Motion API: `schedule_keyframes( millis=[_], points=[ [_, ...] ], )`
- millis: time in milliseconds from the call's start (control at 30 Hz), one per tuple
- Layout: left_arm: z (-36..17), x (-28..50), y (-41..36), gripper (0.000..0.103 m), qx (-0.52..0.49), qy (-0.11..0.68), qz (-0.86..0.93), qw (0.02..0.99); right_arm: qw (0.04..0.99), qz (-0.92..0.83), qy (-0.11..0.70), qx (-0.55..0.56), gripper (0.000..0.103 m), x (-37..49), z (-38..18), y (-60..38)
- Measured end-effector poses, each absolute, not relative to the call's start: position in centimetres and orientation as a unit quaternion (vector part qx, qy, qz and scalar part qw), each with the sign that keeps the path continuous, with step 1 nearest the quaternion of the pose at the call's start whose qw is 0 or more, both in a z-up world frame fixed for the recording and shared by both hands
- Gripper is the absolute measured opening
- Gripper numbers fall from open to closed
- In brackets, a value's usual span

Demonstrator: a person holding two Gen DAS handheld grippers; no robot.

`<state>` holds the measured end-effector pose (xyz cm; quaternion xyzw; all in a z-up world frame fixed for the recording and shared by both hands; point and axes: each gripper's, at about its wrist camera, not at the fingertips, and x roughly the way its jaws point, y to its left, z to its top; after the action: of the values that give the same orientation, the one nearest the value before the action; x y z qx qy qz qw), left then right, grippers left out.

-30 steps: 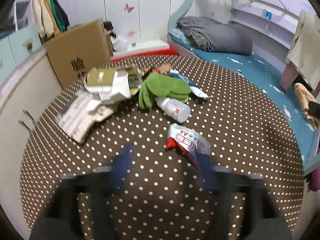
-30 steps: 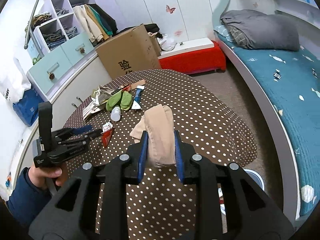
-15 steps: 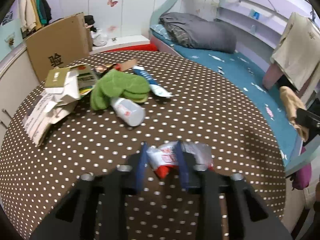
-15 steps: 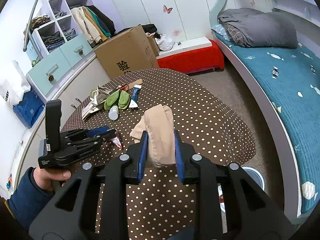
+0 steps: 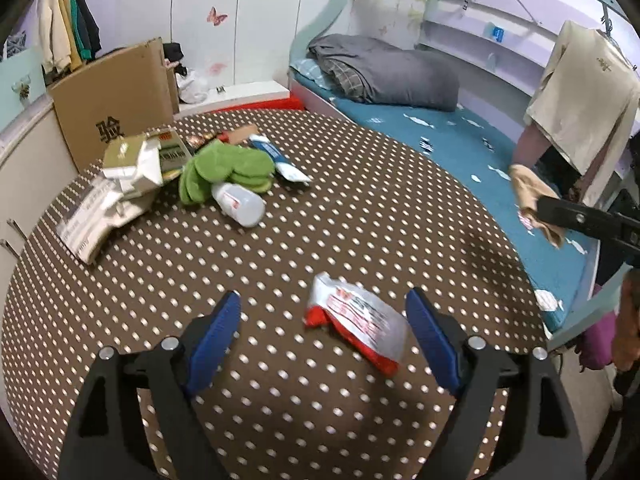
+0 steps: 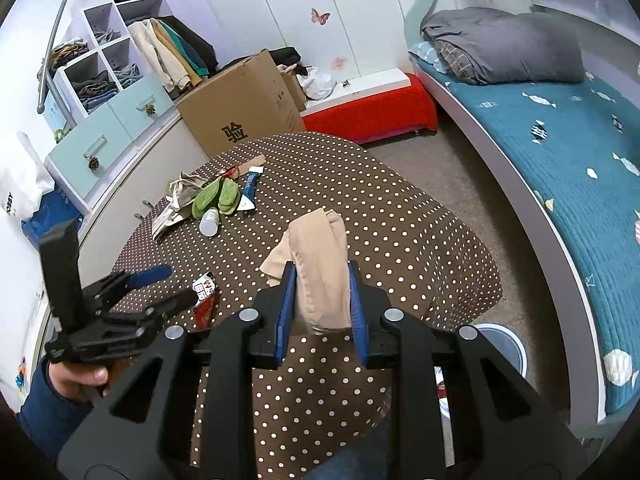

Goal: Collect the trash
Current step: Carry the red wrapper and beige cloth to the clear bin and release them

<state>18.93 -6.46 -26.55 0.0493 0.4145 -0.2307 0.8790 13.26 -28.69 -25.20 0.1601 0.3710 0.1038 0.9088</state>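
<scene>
A red and white snack wrapper (image 5: 356, 316) lies on the brown polka-dot table (image 5: 320, 208), between the blue pads of my left gripper (image 5: 324, 328), which is open around it without touching. The wrapper also shows in the right wrist view (image 6: 205, 294) beside the left gripper (image 6: 160, 284). My right gripper (image 6: 320, 304) is shut on a beige stocking (image 6: 318, 264) and holds it above the table's near edge. The stocking also shows at the right in the left wrist view (image 5: 534, 204).
At the table's far left lie a green cloth (image 5: 224, 172), a white bottle (image 5: 240, 202), a blue tube (image 5: 276, 158) and crumpled paper packaging (image 5: 120, 188). A cardboard box (image 5: 112, 108) stands behind. A white bin (image 6: 502, 346) sits on the floor beside the bed (image 6: 560, 152).
My left gripper closed in on the wrapper, shut on it half a second ago, and now stands open with the wrapper lying between its pads. The right gripper kept hold of the stocking.
</scene>
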Motion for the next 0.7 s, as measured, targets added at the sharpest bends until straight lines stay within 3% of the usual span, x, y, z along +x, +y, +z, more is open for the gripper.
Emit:
schedule_keyframes(
  millis=[67, 100, 133, 233, 333, 700],
  points=[
    [-27.3, 19.0, -7.2, 0.079, 0.052, 0.425, -0.236, 0.872, 0.908, 0.105, 0.371, 0.162, 0.025, 13.4, -25.3, -28.7],
    [-27.6, 19.0, -7.5, 0.058, 0.052, 0.433, -0.241, 0.867, 0.908, 0.105, 0.371, 0.163, 0.025, 13.4, -25.3, -28.6],
    [-28.0, 19.0, -7.9, 0.044, 0.053, 0.44, -0.243, 0.863, 0.909, 0.107, 0.37, 0.162, 0.025, 13.3, -25.2, -28.6],
    [-27.9, 18.5, -8.7, 0.029, 0.059, 0.434, -0.259, 0.861, 0.909, 0.106, 0.37, 0.161, 0.025, 13.1, -25.1, -28.7],
    [-27.8, 18.2, -9.4, 0.022, 0.058, 0.431, -0.269, 0.859, 0.909, 0.102, 0.37, 0.164, 0.025, 12.9, -25.2, -29.0],
    [-23.5, 17.4, -13.8, 0.022, 0.045, 0.388, -0.313, 0.866, 0.915, 0.048, 0.349, 0.198, 0.025, 11.6, -25.0, -34.6]
  ],
)
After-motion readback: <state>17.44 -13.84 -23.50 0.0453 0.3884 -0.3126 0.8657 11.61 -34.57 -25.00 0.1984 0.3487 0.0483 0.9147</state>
